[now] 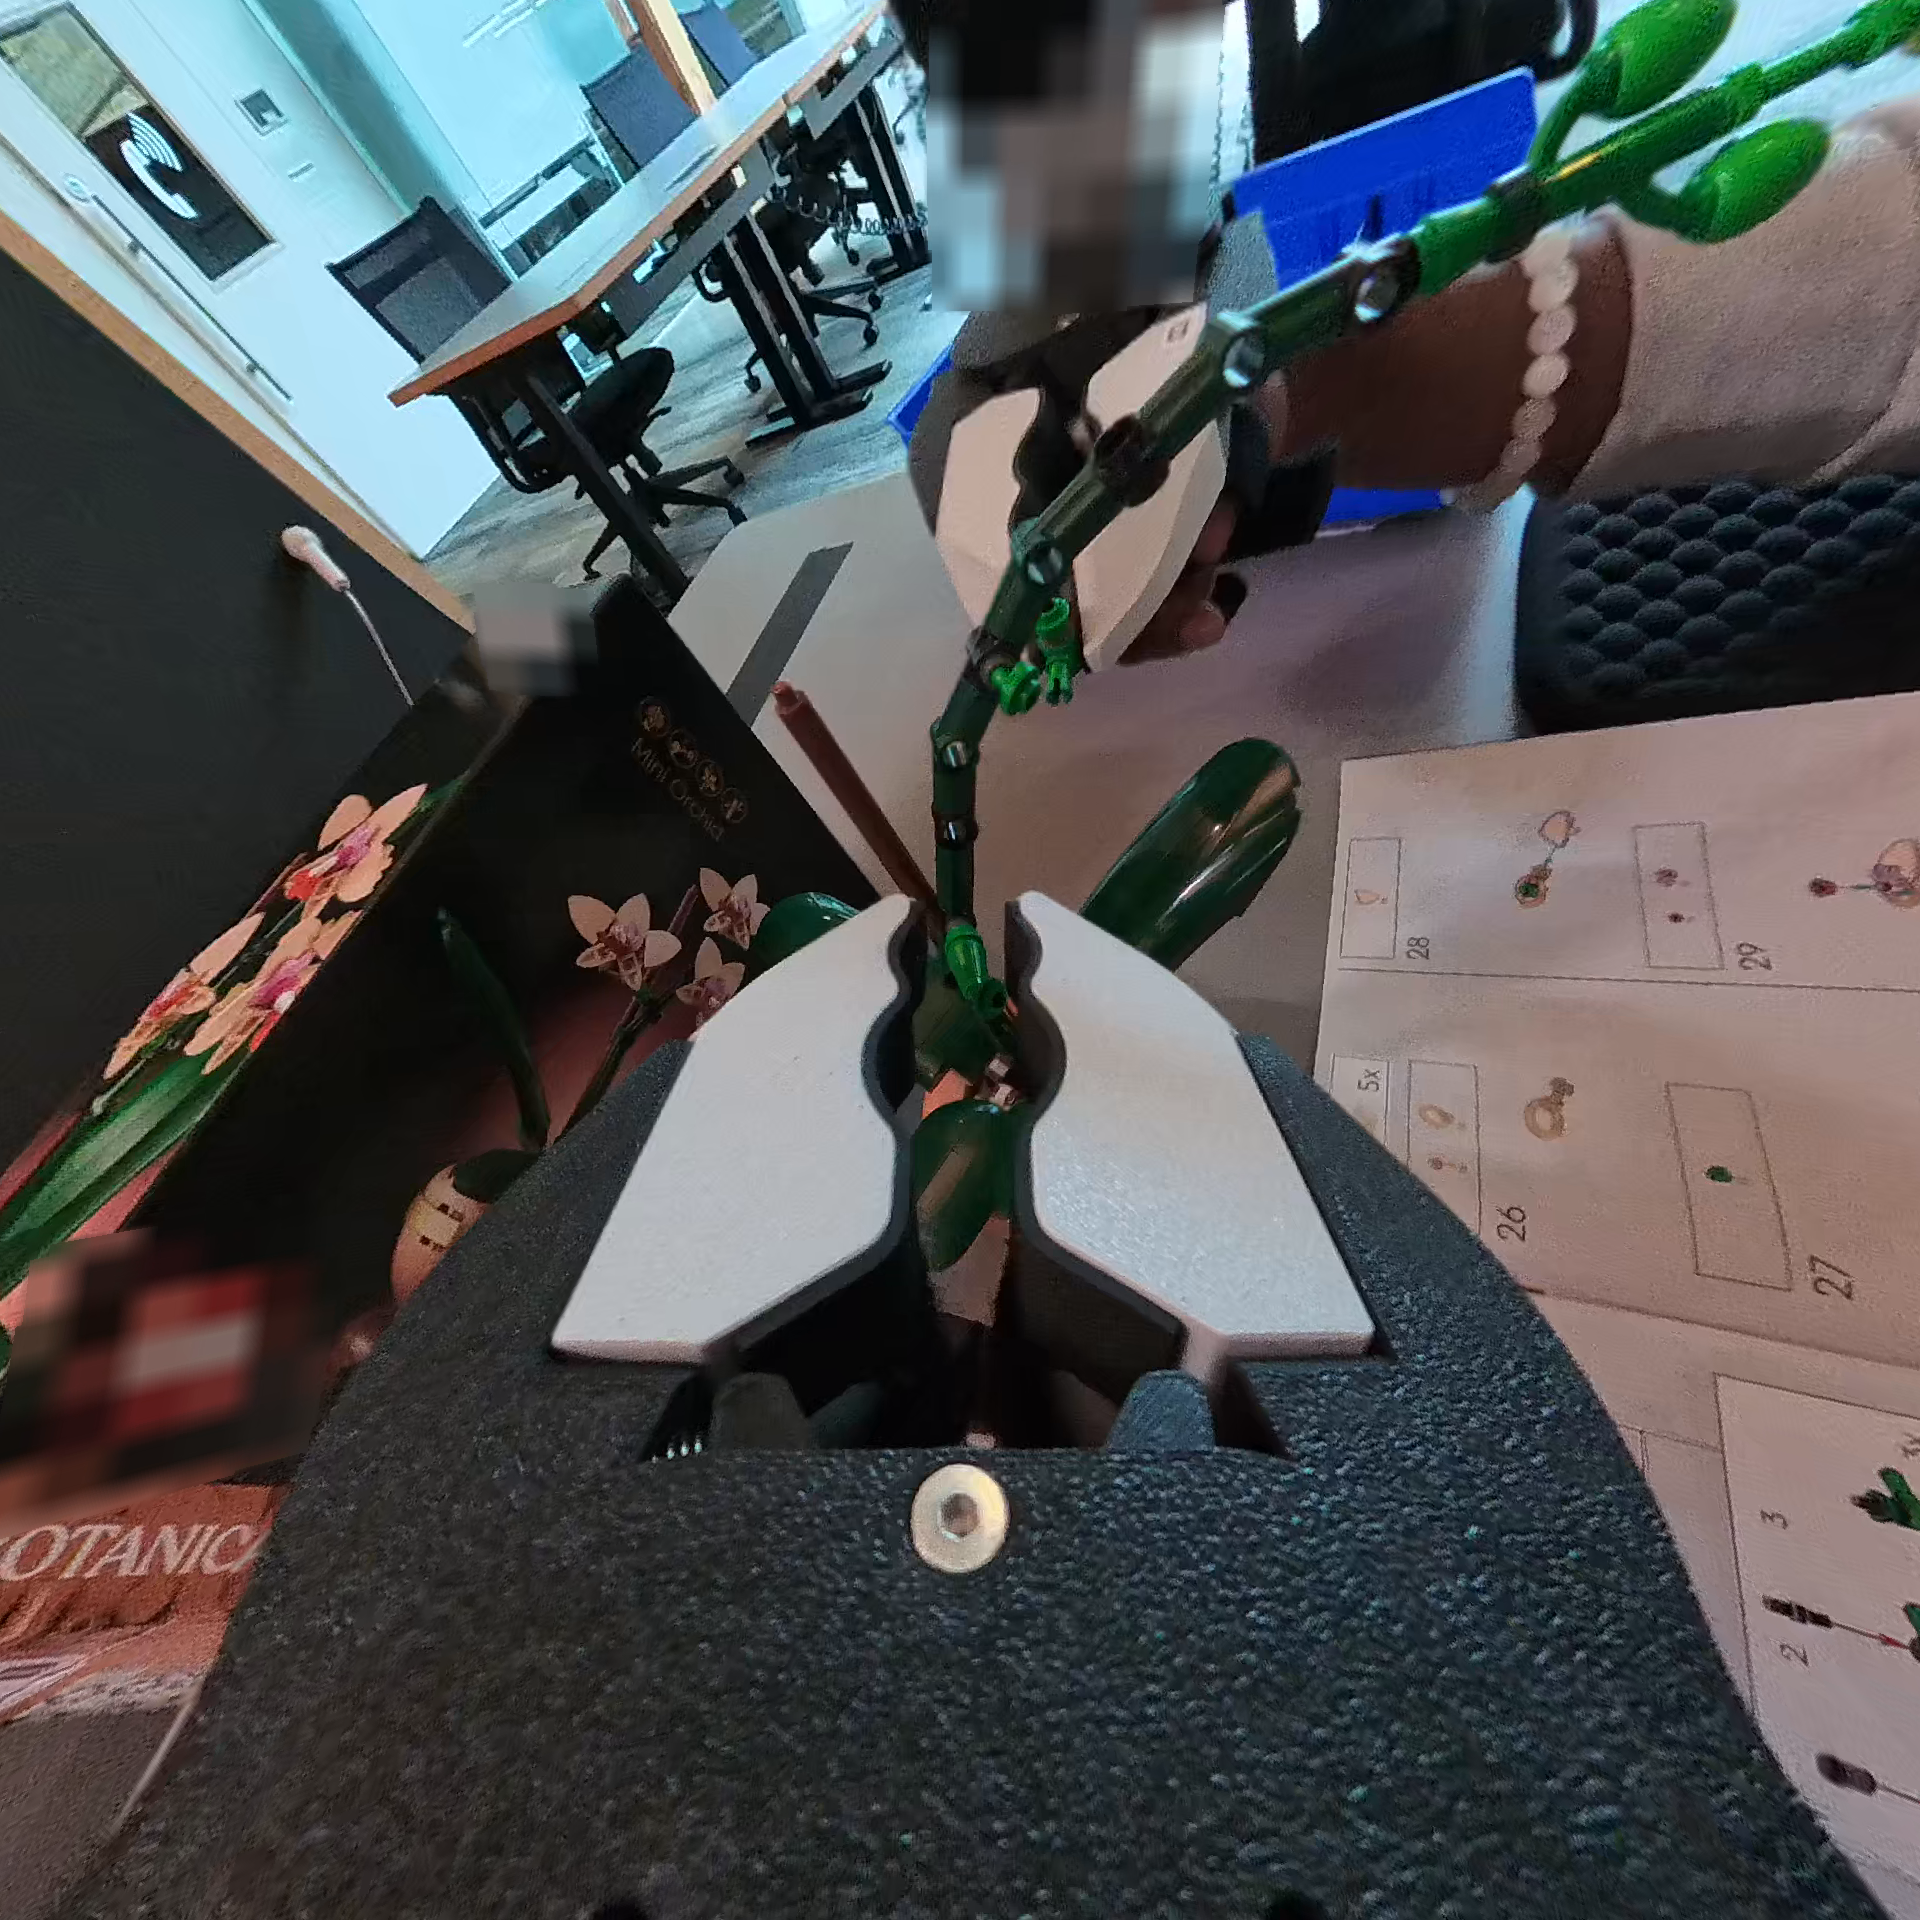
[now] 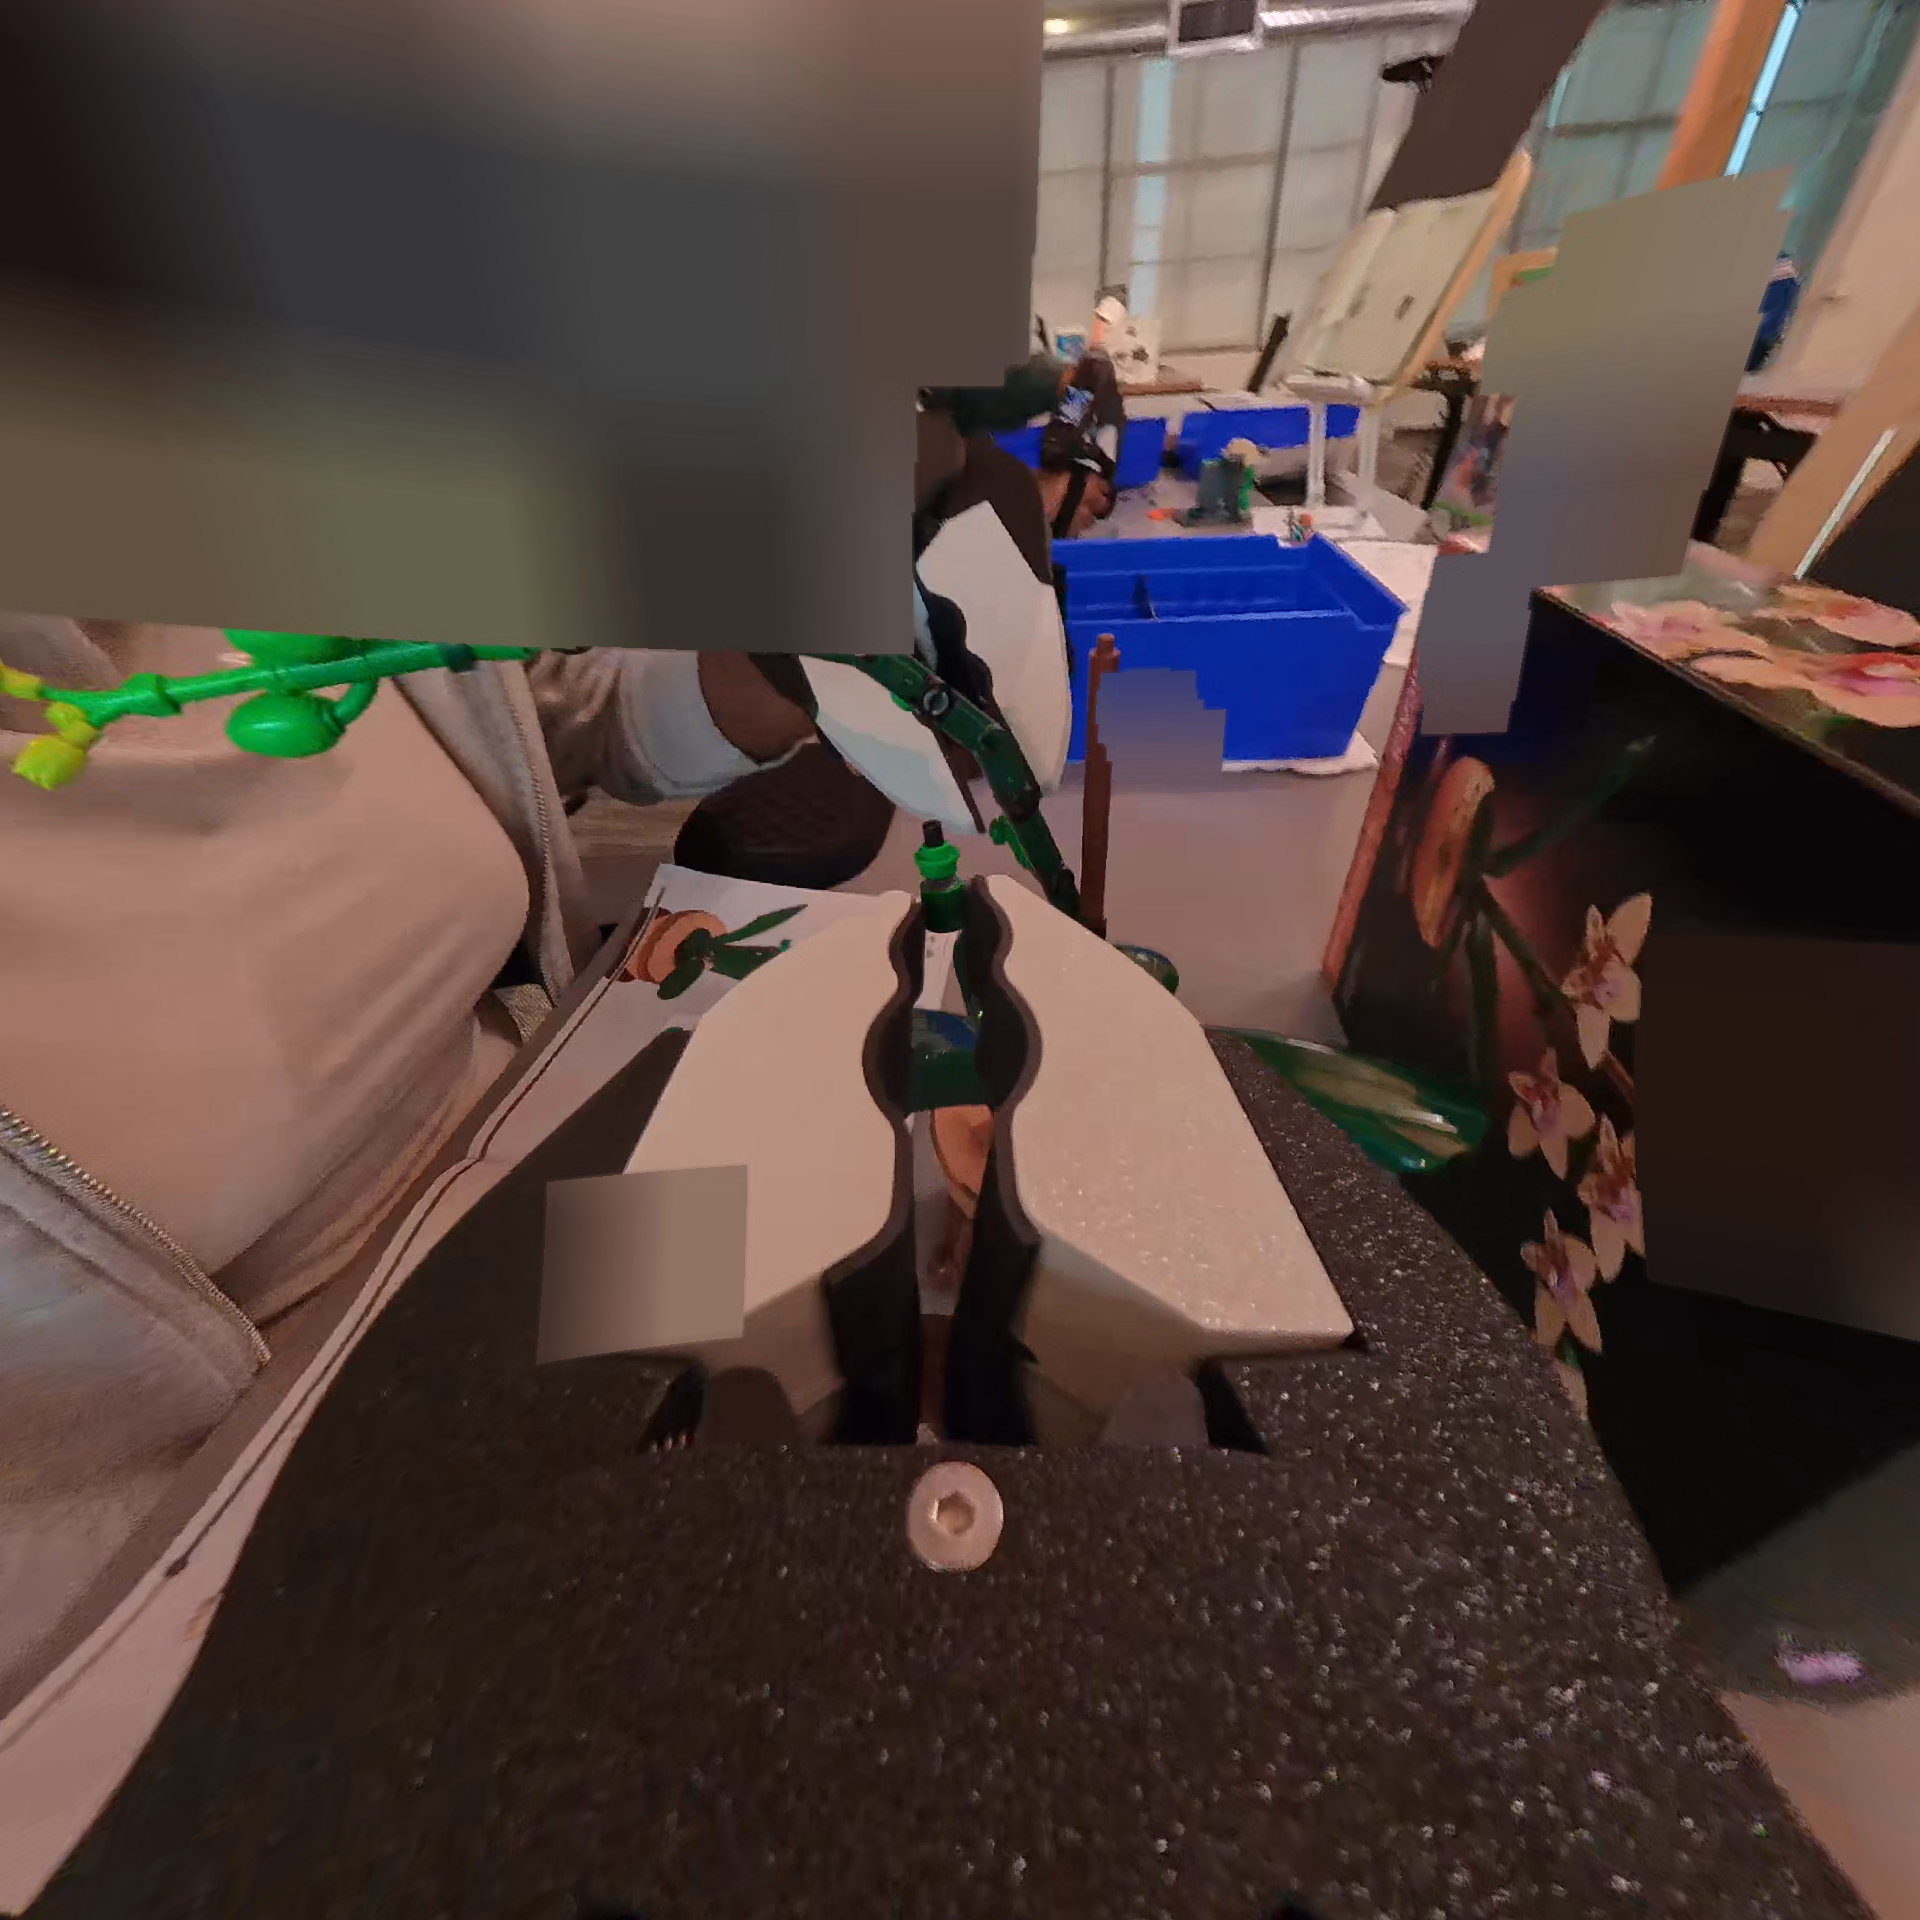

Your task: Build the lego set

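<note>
A lego orchid plant stands on the table. Its dark green jointed stem [image 1: 951, 821] curves up to bright green buds [image 1: 1756, 177]. My left gripper [image 1: 964, 909] is shut on the stem's lower part, just above the leaves [image 1: 1195, 852]. My right gripper [image 2: 943, 904] is shut on a small bright green piece [image 2: 940, 878] with a black pin, and holds it close beside the stem [image 2: 1023, 800]. In the left wrist view the right gripper [image 1: 1049, 623] sits behind the stem's middle. In the right wrist view the left gripper [image 2: 977, 769] is on the stem. A brown rod [image 1: 831, 769] rises beside the stem.
The open instruction booklet [image 1: 1662, 1039] lies right of the plant. The dark lego box [image 1: 468, 935] stands to the left, close by [image 2: 1558, 987]. A blue bin [image 2: 1247, 644] is behind. A person's sleeve and beaded wrist [image 1: 1548, 353] reach in from the right. The grippers' ends are close to 5 centimetres from one another.
</note>
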A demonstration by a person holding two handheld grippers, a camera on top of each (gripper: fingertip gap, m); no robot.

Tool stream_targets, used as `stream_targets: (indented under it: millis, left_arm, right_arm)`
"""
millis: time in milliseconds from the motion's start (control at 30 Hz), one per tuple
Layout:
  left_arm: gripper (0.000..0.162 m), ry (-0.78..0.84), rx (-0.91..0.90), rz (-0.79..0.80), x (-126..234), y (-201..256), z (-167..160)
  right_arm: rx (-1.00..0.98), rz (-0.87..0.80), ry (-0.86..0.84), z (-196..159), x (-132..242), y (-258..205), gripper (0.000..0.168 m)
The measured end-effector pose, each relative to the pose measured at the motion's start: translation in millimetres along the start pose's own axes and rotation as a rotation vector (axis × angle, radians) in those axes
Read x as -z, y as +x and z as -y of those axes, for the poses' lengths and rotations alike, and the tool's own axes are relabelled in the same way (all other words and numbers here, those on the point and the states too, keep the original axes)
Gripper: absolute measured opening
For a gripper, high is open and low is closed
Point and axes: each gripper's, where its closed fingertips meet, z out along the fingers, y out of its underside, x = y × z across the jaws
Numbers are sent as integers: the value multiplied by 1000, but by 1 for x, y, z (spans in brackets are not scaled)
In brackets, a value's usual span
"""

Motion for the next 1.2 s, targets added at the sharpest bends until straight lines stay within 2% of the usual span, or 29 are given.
stream_targets:
  millis: [233,367,567,867,1000,1200]
  left_arm:
    - [12,83,10,55,-9,-3,2]
    - [10,92,-12,74,-15,-1,-1]
    - [10,112,-65,116,-13,-3,-3]
    - [12,120,-82,197,-9,-5,-2]
    - [11,185,-13,158,-6,2,4]
    - [10,173,-11,188,-12,-4,-2]
  right_arm:
    - [171,62,118,7,-10,13,6]
    - [248,63,101,3,-16,15,6]
    - [269,99,115,3,-19,18,7]
    - [209,260,187,6,-26,16,7]
    - [212,255,182,2,-24,17,6]
    - [244,224,185,1,-22,17,6]
